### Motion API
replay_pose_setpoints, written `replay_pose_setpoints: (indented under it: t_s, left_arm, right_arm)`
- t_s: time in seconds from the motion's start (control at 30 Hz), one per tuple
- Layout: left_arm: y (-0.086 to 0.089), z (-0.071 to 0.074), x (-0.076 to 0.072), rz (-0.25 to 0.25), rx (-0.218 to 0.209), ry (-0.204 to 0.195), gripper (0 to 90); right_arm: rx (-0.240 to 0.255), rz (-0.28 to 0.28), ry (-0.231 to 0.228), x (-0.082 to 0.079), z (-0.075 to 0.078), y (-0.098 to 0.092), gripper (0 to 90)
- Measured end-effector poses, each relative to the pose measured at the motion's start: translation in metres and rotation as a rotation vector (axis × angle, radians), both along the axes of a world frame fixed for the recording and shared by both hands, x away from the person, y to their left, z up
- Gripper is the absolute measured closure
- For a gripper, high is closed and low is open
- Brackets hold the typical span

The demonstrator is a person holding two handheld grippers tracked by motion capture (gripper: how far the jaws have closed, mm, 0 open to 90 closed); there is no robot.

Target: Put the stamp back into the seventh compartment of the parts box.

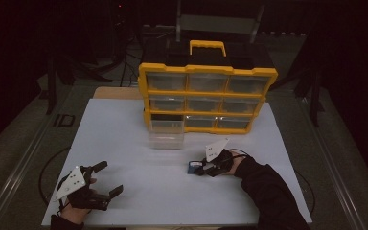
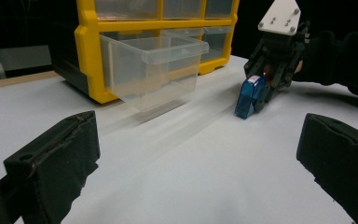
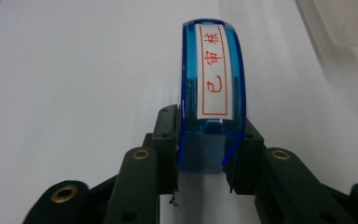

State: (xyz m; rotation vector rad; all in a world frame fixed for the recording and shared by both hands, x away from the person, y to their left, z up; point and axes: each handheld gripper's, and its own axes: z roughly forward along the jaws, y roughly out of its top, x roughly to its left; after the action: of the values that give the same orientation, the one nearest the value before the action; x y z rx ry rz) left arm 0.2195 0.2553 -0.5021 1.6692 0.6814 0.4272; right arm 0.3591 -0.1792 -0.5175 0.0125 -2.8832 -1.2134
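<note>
Nearest the lens in the right gripper view, the right gripper [image 3: 205,154] has its two black jaws pressed against the sides of a small blue stamp [image 3: 213,88], a translucent case with a white label and red characters on its face. The grip sits on the stamp's near end; most of the case sticks out beyond the jaws, toward the top of the frame. In the left gripper view the stamp [image 2: 251,97] shows right of centre with its lower end on or just above the white table [image 2: 177,168]; which, I cannot tell.

So the pick-up looks made, and the carrying looks not yet begun. In the high view the stamp [image 1: 194,167] lies low and right of centre, under the right gripper [image 1: 206,168].

Above and left of it a clear drawer [image 1: 166,140] is pulled well out of the bottom left slot of the yellow cabinet [image 1: 206,69]. The left gripper view shows the drawer [image 2: 153,70] open at the top, with nothing inside as far as I can see. It seems the likely place for the stamp, since it is the one drawer drawn out.

The left gripper [image 1: 103,178] is at the lower left of the high view, well apart from drawer and stamp, jaws spread wide with nothing between them.

What seems left: lift the stamp, bring it over the drawer, let it go inside, then perhaps push the drawer shut.
</note>
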Motion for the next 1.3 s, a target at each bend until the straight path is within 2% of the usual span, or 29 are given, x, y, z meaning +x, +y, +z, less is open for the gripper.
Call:
replay_pose_setpoints:
  t_s: [0.3,0.43,0.57,0.77,1.3]
  left_arm:
    - [0.0,0.0,0.0,0.0,0.001,0.002,0.0]
    - [0.0,0.0,0.0,-0.001,0.002,0.002,0.0]
    - [0.0,0.0,0.001,-0.001,0.002,0.003,0.0]
    - [0.0,0.0,0.001,-0.003,0.001,0.005,0.0]
    - [-0.001,-0.001,0.001,-0.003,0.001,0.007,0.0]
  right_arm:
    - [0.007,0.004,0.02,0.0,0.011,-0.003,69.4]
    - [-0.008,0.012,0.028,0.0,0.017,-0.004,69.5]
    - [-0.021,0.006,0.027,0.0,0.023,-0.005,69.5]
    - [-0.015,-0.002,0.023,0.001,0.031,-0.006,69.5]
    - [-0.011,-0.03,0.002,0.005,0.066,-0.007,69.4]
